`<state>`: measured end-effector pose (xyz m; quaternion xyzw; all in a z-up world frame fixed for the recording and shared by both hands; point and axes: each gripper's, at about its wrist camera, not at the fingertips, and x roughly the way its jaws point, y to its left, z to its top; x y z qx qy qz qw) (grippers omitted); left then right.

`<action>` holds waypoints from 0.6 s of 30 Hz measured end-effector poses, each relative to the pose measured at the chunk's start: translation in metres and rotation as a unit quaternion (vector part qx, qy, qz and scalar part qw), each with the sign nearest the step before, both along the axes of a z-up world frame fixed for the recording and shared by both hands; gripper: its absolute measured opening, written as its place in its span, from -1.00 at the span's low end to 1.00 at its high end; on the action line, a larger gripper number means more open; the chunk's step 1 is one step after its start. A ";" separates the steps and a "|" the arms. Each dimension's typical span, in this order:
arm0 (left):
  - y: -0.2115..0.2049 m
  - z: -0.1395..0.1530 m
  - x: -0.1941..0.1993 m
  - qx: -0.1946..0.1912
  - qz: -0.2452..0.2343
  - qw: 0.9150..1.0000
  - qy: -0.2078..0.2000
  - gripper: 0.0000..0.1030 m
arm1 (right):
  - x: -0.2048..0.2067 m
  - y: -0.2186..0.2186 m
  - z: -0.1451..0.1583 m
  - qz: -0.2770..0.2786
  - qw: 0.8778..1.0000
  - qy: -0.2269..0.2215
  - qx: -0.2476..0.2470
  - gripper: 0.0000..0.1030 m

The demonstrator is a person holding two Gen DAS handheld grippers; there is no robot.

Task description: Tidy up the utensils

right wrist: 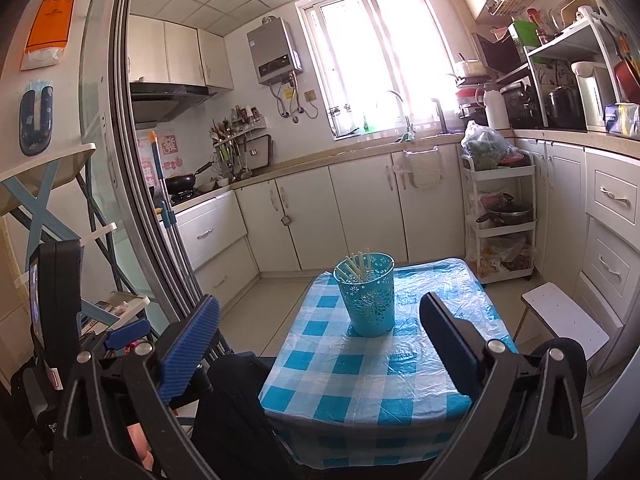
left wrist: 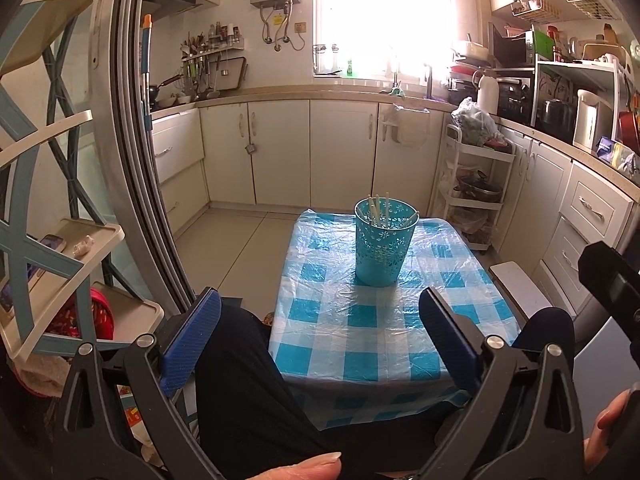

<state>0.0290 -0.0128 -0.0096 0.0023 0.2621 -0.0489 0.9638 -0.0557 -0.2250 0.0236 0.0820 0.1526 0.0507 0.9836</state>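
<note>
Left gripper and right gripper hover empty, jaws wide apart, over the table's near edge. Chopsticks stand in the teal perforated holder toward the far edge. A clumsy reach could tip this light holder.

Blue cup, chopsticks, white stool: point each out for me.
blue cup (left wrist: 380,252): left wrist view, front wall.
chopsticks (right wrist: 356,267): right wrist view, the tips sticking out above the cup's rim.
white stool (right wrist: 564,316): right wrist view, seat top.
</note>
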 end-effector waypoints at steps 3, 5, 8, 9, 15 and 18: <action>-0.001 0.001 -0.002 0.000 -0.001 1.000 -0.001 0.85 | -0.001 0.000 0.000 0.001 1.000 -0.001 -0.003 0.86; -0.001 0.002 -0.003 0.001 -0.001 1.000 -0.001 0.85 | -0.002 0.001 0.001 0.002 1.000 -0.002 -0.004 0.86; -0.001 0.002 -0.004 0.000 -0.002 1.000 -0.001 0.85 | -0.003 0.001 0.001 0.002 1.000 -0.002 -0.006 0.86; -0.001 0.002 -0.004 0.001 -0.002 1.000 -0.001 0.85 | -0.003 0.001 0.002 0.003 1.000 -0.003 -0.006 0.86; -0.002 0.002 -0.005 0.001 -0.006 1.000 0.004 0.85 | -0.002 0.001 0.001 0.005 1.000 0.000 -0.007 0.86; -0.004 0.001 -0.004 -0.001 -0.011 1.000 0.010 0.85 | -0.002 0.001 0.001 0.006 1.000 0.001 -0.007 0.86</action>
